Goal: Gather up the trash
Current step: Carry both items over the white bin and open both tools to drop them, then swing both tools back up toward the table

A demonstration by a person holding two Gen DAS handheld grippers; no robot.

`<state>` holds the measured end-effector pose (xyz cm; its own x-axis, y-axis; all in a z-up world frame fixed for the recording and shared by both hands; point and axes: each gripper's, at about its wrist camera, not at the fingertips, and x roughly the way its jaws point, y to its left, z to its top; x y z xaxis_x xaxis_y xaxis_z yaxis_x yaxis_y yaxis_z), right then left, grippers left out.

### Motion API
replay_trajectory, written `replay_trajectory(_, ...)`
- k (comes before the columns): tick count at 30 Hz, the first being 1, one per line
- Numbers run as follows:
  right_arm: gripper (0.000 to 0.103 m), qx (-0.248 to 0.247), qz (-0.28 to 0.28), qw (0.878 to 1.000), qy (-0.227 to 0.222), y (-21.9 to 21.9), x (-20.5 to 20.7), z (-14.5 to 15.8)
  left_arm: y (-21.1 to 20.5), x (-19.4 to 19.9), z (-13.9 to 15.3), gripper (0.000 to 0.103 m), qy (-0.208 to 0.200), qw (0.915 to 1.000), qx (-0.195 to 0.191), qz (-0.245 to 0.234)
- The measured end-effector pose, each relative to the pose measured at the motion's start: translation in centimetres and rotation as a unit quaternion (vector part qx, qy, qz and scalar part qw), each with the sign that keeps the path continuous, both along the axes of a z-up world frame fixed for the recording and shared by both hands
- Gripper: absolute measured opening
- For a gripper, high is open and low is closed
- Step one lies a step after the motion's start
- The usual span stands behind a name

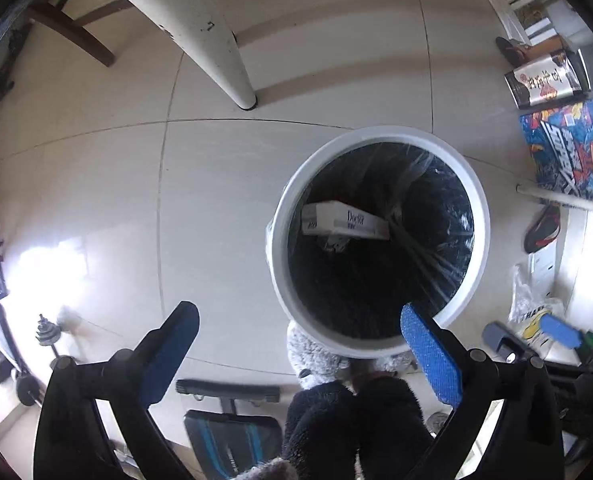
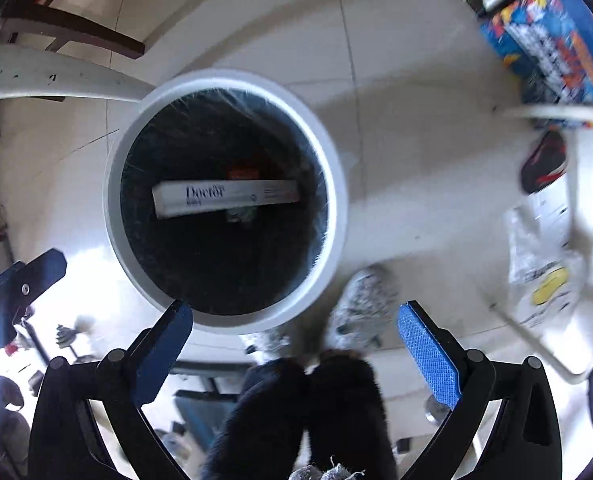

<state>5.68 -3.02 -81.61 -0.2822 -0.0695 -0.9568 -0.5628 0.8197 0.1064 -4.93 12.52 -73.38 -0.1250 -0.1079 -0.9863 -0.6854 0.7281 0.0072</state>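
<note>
Nearest the lens, the right tool (image 2: pixel 294 344) hangs spread wide with nothing between its blue pads (image 2: pixel 430 354); the left tool (image 1: pixel 298 350) is just as wide and just as empty. Both look straight down from above the person's fuzzy slippers (image 2: pixel 360 304) on the tiled floor (image 1: pixel 96 184).

Just beyond the fingertips stands a round white bin (image 2: pixel 336 184), lined with a dark bag, on the floor close in front of the slippers. Inside it, lying across the bag, is a long white carton printed "Doctor" (image 2: pixel 224 198), seen in the left view too (image 1: pixel 344 222). A smaller scrap with red on it (image 2: pixel 242 172) lies under the carton.

Farther out, a white furniture leg (image 1: pixel 200 32) meets the floor beyond the bin. Along the right edge of the floor sit a colourful blue box (image 1: pixel 568 152), a dark printed package (image 1: pixel 544 80) and a crinkled plastic bag (image 2: pixel 540 272).

By my judgement, at least one piece of trash is already collected. Whether the bag or packages at the floor's right edge count as trash I cannot tell; if so, those remain.
</note>
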Motion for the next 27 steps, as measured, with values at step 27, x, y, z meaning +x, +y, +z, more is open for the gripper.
replay_trajectory(27, 0.103, 0.061, 0.012, 0.994, -0.089, -1.9, -2.4, 29.1, -3.0, -3.5, 25.4, 0.103, -0.060, 0.9979, 0.025, 0.004)
